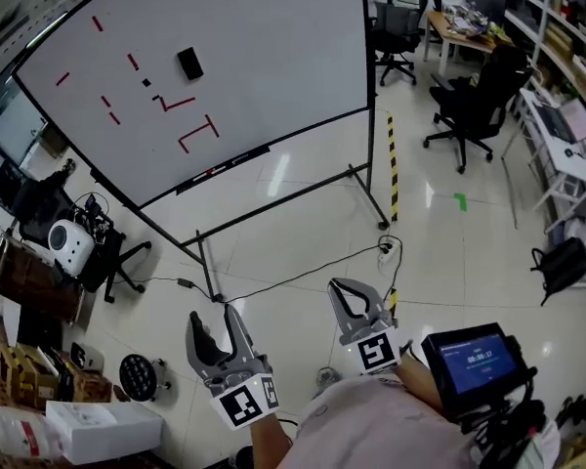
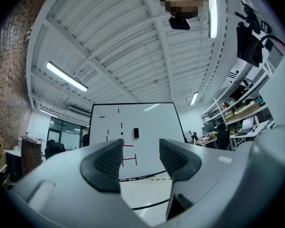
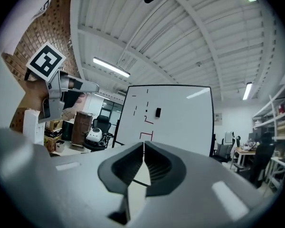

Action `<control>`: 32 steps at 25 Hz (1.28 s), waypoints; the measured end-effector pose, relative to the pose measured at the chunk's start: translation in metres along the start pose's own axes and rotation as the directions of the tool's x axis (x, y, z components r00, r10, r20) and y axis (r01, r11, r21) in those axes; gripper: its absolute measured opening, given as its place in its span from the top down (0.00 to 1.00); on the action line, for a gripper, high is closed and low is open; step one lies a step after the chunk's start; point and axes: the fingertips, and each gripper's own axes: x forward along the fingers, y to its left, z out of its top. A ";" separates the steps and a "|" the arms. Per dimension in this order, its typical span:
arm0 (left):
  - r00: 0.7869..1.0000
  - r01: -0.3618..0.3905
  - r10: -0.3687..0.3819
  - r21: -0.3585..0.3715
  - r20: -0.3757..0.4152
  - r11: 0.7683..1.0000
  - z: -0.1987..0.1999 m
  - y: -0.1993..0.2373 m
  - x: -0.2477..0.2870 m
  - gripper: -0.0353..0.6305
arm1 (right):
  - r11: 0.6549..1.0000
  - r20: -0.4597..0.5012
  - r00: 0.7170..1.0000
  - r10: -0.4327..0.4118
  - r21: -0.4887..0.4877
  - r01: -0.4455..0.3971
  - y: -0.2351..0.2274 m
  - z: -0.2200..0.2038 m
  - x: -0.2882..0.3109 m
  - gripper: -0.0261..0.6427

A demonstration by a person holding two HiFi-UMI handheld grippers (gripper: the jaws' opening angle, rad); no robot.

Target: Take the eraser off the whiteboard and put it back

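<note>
A black eraser (image 1: 189,63) sticks to the big whiteboard (image 1: 273,47) among short red marks, far ahead of both grippers. My left gripper (image 1: 215,322) is low in the head view, open with nothing between its jaws. My right gripper (image 1: 346,287) is beside it, shut on nothing. In the left gripper view the eraser (image 2: 136,133) shows on the whiteboard (image 2: 152,120) beyond the gap of the left gripper (image 2: 140,158). The right gripper view has the eraser (image 3: 157,112) above the closed right gripper (image 3: 143,148), and the left gripper (image 3: 61,87) at upper left.
The whiteboard stands on a black wheeled frame (image 1: 366,179) with a cable and power strip (image 1: 386,250) on the floor. Office chairs (image 1: 474,106) and desks are at the right. A chair with a white device (image 1: 73,244) and boxes (image 1: 98,428) are at the left.
</note>
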 end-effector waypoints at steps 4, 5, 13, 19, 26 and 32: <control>0.999 0.042 -0.042 -0.046 0.012 0.998 0.002 -0.020 0.007 0.60 | 0.999 -0.044 0.999 -0.005 0.048 0.007 -0.010 -0.003 0.010 0.96; 0.998 0.057 -0.056 -0.054 0.014 0.997 0.002 -0.028 0.010 0.60 | 0.999 -0.039 0.999 0.000 0.043 0.002 -0.014 -0.003 0.014 0.96; 0.978 0.210 -0.210 -0.032 0.010 0.977 0.003 -0.086 -0.002 0.60 | 1.000 -0.012 1.000 -0.019 -0.018 0.018 -0.023 0.000 0.001 0.96; 0.976 0.219 -0.218 -0.029 0.019 0.975 0.007 -0.087 -0.013 0.60 | 0.999 -0.004 1.000 -0.026 -0.033 0.026 -0.020 0.003 -0.009 0.96; 0.979 0.201 -0.201 -0.039 0.017 0.979 0.006 -0.085 -0.019 0.60 | 0.999 0.016 1.000 -0.018 -0.043 0.019 -0.015 0.006 -0.012 0.96; 0.978 0.206 -0.206 -0.037 0.016 0.978 0.006 -0.088 -0.023 0.60 | 0.998 0.025 1.000 -0.019 -0.053 0.020 -0.013 0.008 -0.014 0.96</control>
